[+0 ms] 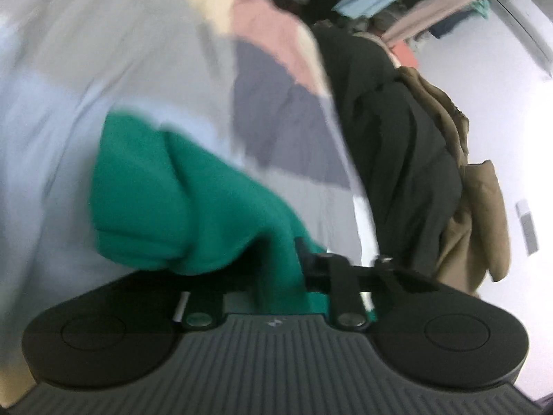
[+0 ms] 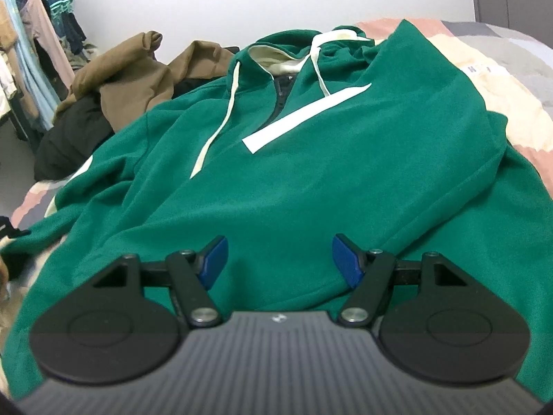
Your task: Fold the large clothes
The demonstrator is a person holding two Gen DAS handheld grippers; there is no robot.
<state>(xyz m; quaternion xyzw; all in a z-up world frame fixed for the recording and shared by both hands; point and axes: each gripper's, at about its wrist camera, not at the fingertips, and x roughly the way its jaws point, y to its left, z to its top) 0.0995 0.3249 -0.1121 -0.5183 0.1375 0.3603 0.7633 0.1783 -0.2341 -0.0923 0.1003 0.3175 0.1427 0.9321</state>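
A large green hoodie (image 2: 276, 173) with white drawstrings and a white chest stripe lies face up on the bed, hood at the far end. My right gripper (image 2: 278, 259) is open, its blue pads apart just above the hoodie's lower hem. In the blurred left wrist view, my left gripper (image 1: 293, 263) is shut on a fold of the green hoodie (image 1: 166, 200), likely a sleeve, which bunches up and hides its fingertips.
A patchwork bedspread (image 1: 103, 69) of grey, pink and cream covers the bed. A brown garment (image 2: 128, 79) and a black one (image 2: 69, 138) are heaped at the far left of the bed. Clothes hang on a rack (image 2: 31, 58) by the white wall.
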